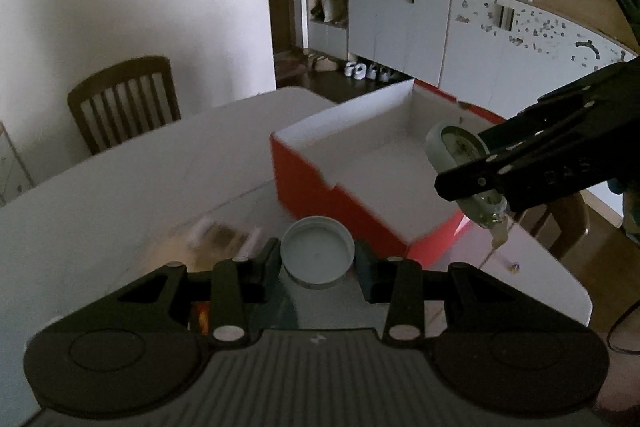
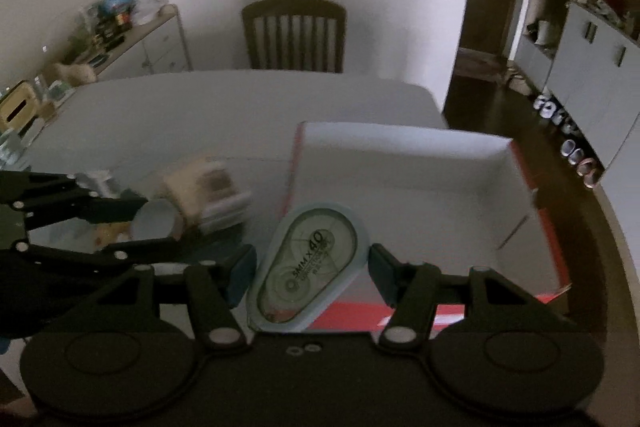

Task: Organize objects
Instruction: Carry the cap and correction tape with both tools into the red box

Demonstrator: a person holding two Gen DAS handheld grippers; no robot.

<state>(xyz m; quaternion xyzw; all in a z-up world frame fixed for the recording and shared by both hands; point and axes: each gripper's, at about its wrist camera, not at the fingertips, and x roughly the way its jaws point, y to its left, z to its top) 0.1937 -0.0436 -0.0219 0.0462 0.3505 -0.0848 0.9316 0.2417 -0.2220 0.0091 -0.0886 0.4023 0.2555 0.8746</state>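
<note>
Right gripper (image 2: 310, 269) pinches the correction tape (image 2: 308, 267) above the red box (image 1: 320, 183) – poised, we judge, for release; left gripper (image 1: 317, 261) clamps a white lid (image 1: 317, 257) just beside that box

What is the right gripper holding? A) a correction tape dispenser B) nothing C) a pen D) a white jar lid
A: the right gripper is shut on the correction tape dispenser, printed "5MM x 40", over the red box; the white lid is in the left gripper.
</note>
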